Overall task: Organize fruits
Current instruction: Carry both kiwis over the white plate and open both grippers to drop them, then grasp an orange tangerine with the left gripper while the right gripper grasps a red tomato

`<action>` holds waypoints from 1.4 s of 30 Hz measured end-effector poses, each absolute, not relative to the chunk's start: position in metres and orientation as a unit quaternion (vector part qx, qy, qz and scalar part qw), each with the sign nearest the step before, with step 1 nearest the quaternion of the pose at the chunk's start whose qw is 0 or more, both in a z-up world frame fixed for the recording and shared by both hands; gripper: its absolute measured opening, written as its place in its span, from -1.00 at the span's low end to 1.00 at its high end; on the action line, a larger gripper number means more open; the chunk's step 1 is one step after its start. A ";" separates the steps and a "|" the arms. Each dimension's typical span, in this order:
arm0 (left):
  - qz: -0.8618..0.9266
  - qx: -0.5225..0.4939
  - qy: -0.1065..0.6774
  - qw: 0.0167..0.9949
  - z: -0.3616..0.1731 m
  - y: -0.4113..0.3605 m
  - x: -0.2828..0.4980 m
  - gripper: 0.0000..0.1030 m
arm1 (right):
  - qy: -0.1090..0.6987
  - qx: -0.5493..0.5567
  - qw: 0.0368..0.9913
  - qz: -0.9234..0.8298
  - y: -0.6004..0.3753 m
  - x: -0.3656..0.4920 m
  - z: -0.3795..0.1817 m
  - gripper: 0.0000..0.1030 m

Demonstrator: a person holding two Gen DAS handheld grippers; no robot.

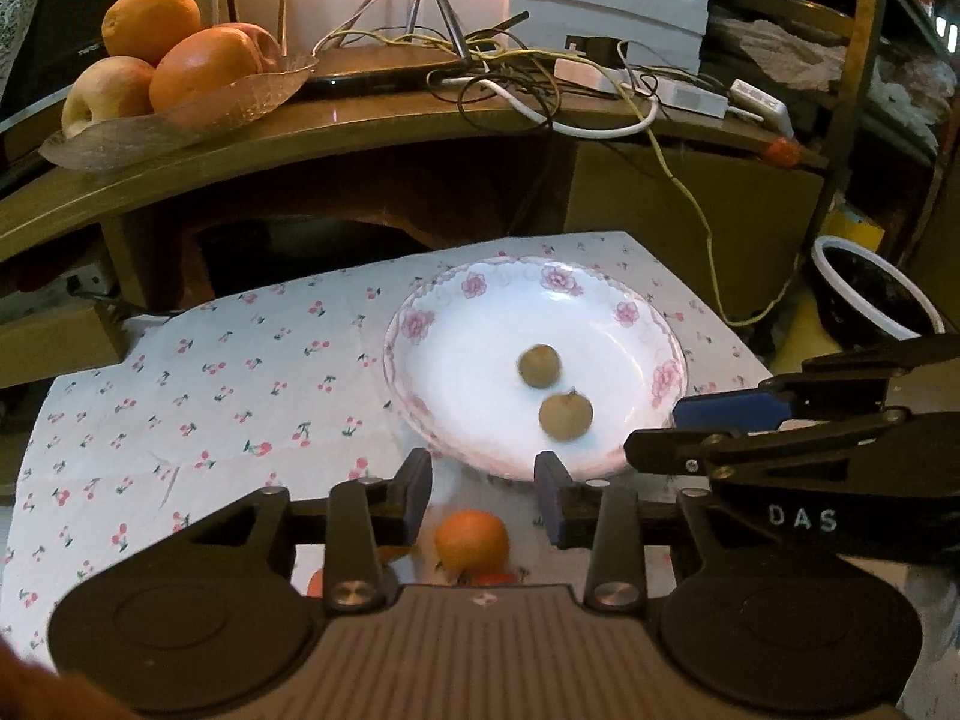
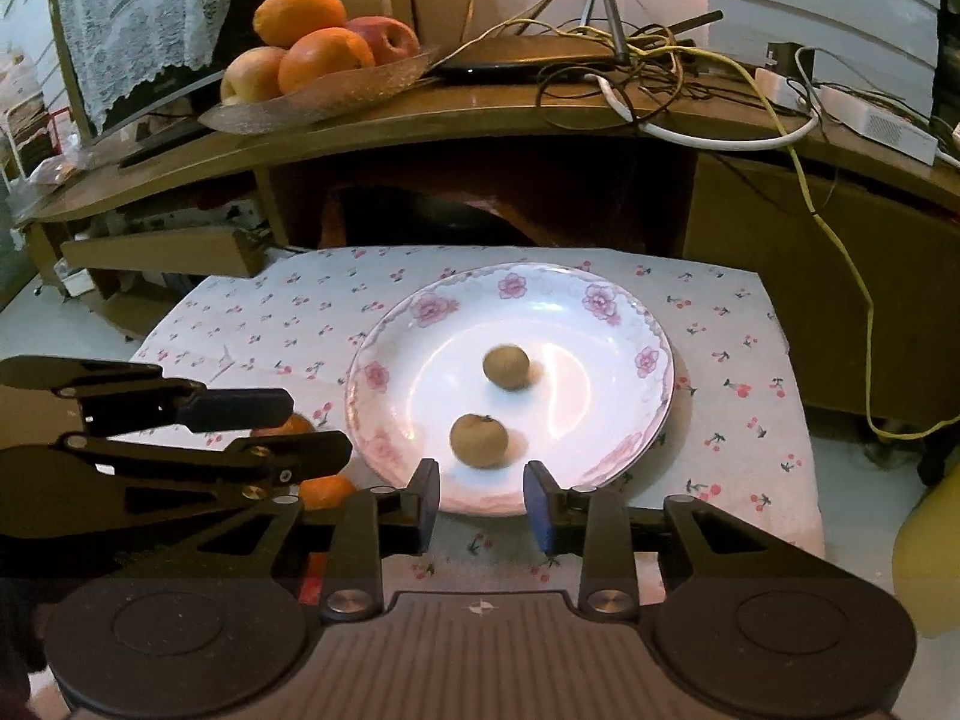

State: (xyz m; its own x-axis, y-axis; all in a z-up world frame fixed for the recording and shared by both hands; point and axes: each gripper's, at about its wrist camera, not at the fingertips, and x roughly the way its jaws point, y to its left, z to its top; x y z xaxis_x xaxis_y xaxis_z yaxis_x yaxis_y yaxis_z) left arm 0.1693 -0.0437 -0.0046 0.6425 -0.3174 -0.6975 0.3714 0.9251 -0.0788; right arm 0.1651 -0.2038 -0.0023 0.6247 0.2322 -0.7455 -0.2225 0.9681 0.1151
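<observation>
Nearest us, left gripper [image 1: 483, 495] and right gripper [image 2: 482, 495] both gape empty. Small orange [image 1: 472, 540] lies near the plate [image 1: 600, 300]: light, smooth, rolls; we'd grip across its middle.

One floral plate [image 2: 654, 354] holds two small brown fruits [image 2: 506, 366]; one glass dish [image 2: 312, 102] carries two oranges [image 2: 324, 63] and two apples [image 2: 252, 75] (partly overlapping); at least two small oranges [image 1: 472, 540] lie on one cherry-print cloth [image 1: 210, 396].

Curved wooden desk [image 2: 480, 114] behind, tangled cables [image 2: 648, 54] on it; warm glow above, lace cloth [image 2: 150, 18] left
</observation>
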 end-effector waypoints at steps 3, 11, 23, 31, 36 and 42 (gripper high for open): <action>-0.193 0.041 0.383 0.903 -0.005 -0.036 0.162 -0.17 | 0.420 0.005 0.897 0.135 -0.203 0.159 -0.001 -0.35; -0.207 0.052 0.402 0.890 -0.010 -0.015 0.141 -0.16 | 0.447 -0.012 0.876 0.178 -0.190 0.141 -0.008 -0.32; -0.228 0.056 0.423 0.875 -0.022 0.006 0.128 -0.14 | 0.461 -0.061 0.849 0.253 -0.158 0.131 -0.019 -0.21; -0.244 0.064 0.427 0.869 -0.026 0.003 0.126 -0.11 | 0.474 -0.083 0.837 0.261 -0.147 0.135 -0.030 -0.21; -0.248 0.067 0.431 0.865 -0.030 0.000 0.127 -0.02 | 0.482 -0.088 0.833 0.258 -0.145 0.138 -0.036 -0.22; -0.253 0.071 0.431 0.863 -0.036 -0.008 0.129 -0.01 | 0.487 -0.091 0.832 0.250 -0.146 0.140 -0.038 -0.44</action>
State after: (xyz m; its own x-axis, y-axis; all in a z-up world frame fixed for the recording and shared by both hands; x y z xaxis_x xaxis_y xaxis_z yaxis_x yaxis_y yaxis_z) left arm 0.1293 -0.0077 -0.0360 0.5010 -0.3763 -0.7794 0.4986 0.8615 -0.0955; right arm 0.1399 -0.1462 -0.0379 0.4003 0.3263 -0.8564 -0.5040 0.8588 0.0916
